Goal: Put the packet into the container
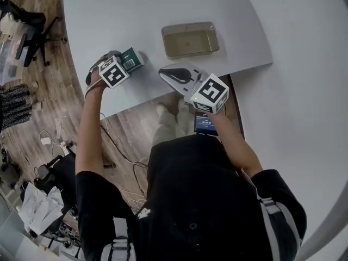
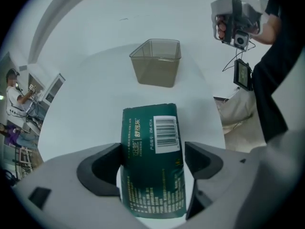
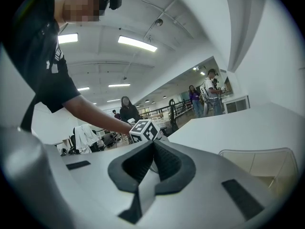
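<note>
A dark green packet [image 1: 132, 59] with a barcode label lies flat on the white table [image 1: 119, 15], near its front edge. My left gripper [image 1: 126, 63] points steeply down over it. In the left gripper view the packet [image 2: 152, 128] lies between the wide-apart jaws of the left gripper [image 2: 151, 160], which is open. The empty clear container [image 1: 190, 26] stands farther back on the table, and its wall [image 2: 155, 73] shows beyond the packet. My right gripper [image 1: 167, 73] hovers level at the table's edge, below the container, shut with nothing in it [image 3: 153, 149].
The table's curved front edge runs just behind both grippers, with wood floor below it. A small screen [image 1: 205, 124] hangs under my right hand. Cluttered desks and chairs stand at the far left [image 1: 22, 31]. People stand in the background of the right gripper view.
</note>
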`<state>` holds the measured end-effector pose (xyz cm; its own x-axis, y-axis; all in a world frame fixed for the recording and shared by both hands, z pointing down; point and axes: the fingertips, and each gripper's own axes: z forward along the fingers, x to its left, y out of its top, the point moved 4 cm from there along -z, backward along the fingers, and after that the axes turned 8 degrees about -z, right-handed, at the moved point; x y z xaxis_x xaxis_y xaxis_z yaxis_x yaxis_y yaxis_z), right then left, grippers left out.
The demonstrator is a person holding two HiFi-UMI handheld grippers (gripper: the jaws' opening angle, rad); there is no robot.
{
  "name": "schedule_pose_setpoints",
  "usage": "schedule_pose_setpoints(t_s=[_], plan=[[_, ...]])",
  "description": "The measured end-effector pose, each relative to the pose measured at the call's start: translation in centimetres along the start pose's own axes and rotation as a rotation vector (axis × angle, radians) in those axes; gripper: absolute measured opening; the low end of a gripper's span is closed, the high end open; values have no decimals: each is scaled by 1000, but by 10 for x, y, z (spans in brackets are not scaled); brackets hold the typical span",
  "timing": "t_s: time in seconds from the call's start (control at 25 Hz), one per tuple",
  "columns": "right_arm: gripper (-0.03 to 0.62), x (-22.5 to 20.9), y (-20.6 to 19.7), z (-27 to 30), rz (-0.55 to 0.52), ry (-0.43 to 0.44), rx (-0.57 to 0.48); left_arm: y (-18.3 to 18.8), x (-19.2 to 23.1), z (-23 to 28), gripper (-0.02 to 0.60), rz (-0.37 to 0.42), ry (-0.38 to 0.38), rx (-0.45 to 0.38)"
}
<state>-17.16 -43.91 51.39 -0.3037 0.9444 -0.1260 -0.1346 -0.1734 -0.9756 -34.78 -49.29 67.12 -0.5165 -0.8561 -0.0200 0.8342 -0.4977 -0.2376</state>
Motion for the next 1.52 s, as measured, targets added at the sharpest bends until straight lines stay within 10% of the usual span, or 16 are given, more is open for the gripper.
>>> schedule_pose_setpoints(t_s=[0.8,1.52], plan=[[21,-3,5,-19,-25,-39,-24,34,5,-53,344,37,79,-24],[21,-34,1,-117,-13,-241,-46,199,-26,-81,344,270,73,-124]])
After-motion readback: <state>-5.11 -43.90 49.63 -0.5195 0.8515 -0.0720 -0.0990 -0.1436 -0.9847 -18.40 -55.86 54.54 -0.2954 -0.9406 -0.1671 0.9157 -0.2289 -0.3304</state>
